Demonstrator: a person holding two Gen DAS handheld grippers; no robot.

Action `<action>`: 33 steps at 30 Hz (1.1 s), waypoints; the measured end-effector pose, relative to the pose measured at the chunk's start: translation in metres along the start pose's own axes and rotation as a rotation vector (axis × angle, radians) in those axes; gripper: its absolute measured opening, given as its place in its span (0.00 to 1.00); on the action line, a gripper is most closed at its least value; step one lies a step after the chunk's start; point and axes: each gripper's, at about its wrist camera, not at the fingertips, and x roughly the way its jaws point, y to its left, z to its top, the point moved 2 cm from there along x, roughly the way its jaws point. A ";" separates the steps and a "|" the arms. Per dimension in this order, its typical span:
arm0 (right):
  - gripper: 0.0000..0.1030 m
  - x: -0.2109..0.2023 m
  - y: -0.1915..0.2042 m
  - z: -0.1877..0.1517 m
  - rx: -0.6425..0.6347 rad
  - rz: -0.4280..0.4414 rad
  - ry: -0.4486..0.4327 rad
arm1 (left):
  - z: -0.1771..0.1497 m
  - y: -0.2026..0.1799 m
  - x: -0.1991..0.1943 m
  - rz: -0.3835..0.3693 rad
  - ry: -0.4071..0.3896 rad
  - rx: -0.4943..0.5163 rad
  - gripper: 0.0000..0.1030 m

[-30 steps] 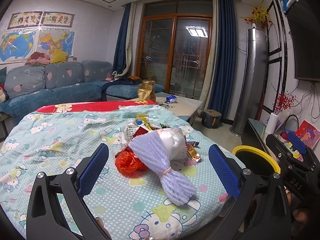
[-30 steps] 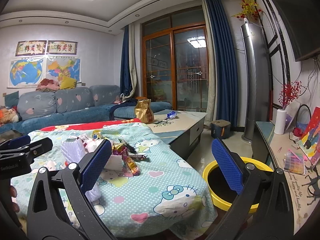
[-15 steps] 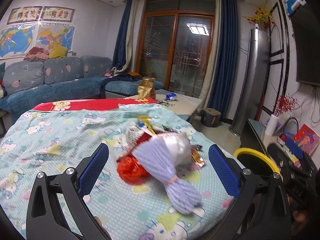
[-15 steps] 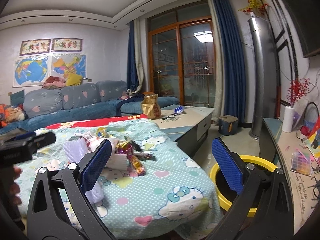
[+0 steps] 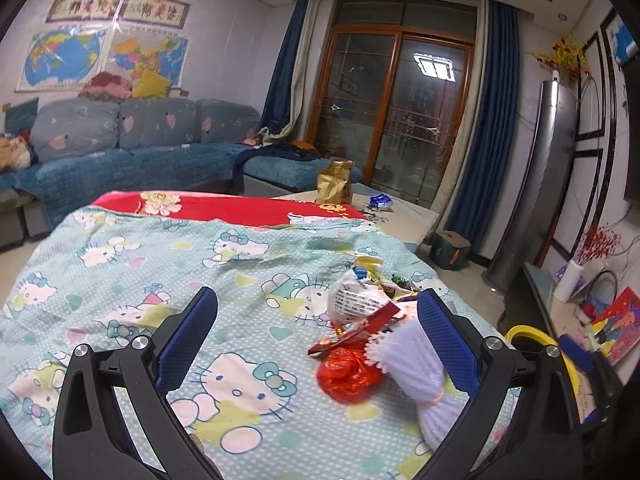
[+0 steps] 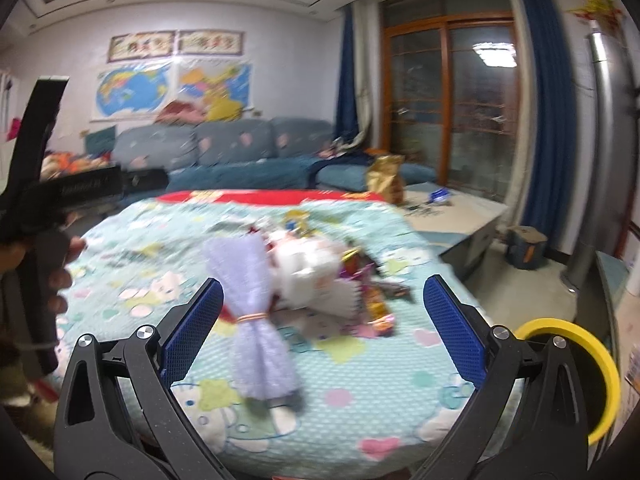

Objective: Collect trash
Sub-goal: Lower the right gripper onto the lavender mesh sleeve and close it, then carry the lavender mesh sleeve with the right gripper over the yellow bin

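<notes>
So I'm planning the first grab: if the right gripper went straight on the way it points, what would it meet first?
Probably the trash pile: the right gripper is open, and the white crumpled wrapper lies nearest its centre line, with the lilac foam net just left. Blur makes depth uncertain.

1. the table cover [image 5: 120, 264] is seen as soft printed cloth, matt and creased.
2. the lilac foam net [image 5: 416, 364] is shown as ribbed, spongy foam mesh.
3. the red bag [image 5: 348, 372] is rendered as thin, glossy, crinkled plastic.
4. the left gripper [image 5: 318, 344] is formed of matt black plastic, with textured blue pads [image 5: 188, 338] and shiny metal screws.
5. the yellow bin [image 6: 600, 360] is presented as smooth plastic.
</notes>
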 end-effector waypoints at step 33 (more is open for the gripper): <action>0.24 0.030 -0.035 -0.016 0.106 0.192 0.189 | -0.026 -0.044 0.115 -0.299 0.277 0.250 0.36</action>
